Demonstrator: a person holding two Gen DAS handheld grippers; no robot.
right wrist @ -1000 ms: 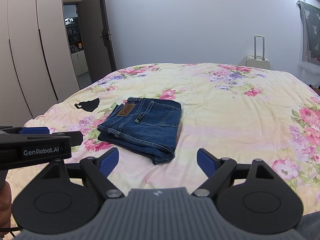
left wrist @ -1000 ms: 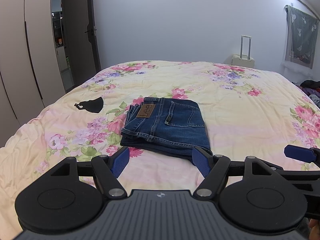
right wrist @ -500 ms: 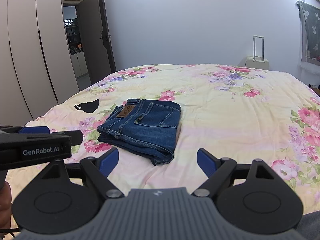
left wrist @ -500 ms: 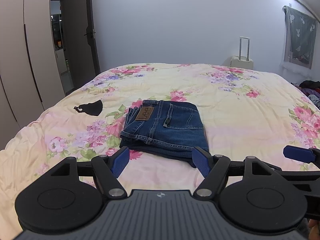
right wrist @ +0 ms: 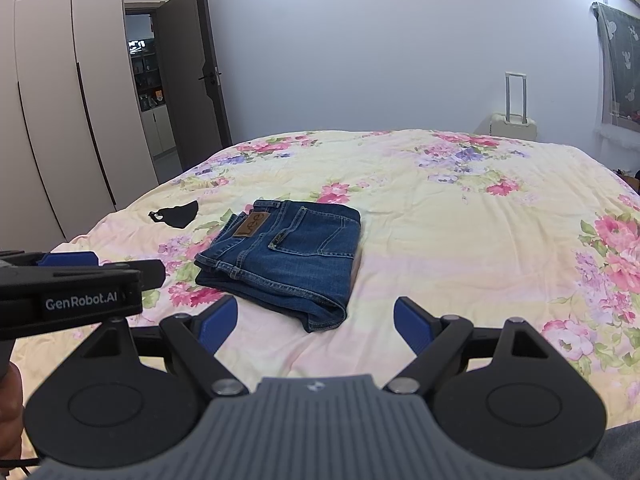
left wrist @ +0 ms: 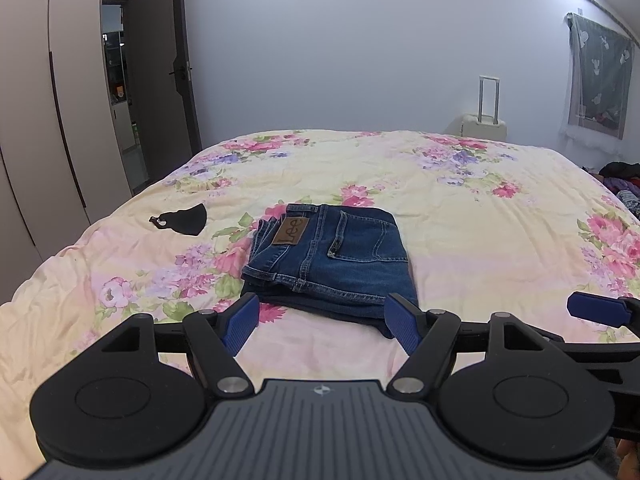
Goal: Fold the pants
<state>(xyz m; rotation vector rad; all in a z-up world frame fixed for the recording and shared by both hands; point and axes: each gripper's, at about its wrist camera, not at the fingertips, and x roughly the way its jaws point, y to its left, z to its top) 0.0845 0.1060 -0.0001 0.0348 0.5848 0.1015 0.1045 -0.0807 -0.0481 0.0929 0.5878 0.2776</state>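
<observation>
Blue jeans (left wrist: 332, 256) lie folded into a compact stack on the floral bedspread (left wrist: 480, 216), brown waist patch and back pocket facing up. The same pants (right wrist: 284, 260) appear left of centre in the right wrist view. My left gripper (left wrist: 322, 322) hovers open just short of the stack's near edge, holding nothing. My right gripper (right wrist: 316, 322) is open too, off to the right of the stack's near corner, with nothing between its blue pads. Each gripper shows at the edge of the other's view.
A black face mask (left wrist: 182, 218) lies on the bed left of the jeans. A wardrobe (left wrist: 48, 120) and an open door (left wrist: 160, 80) stand at left. A suitcase (left wrist: 486, 124) sits behind the bed, and clothes (left wrist: 624, 184) pile at far right.
Both cameras have drawn back and risen slightly, so the jeans sit a bit farther off. The pants have not moved and both grippers stay open.
</observation>
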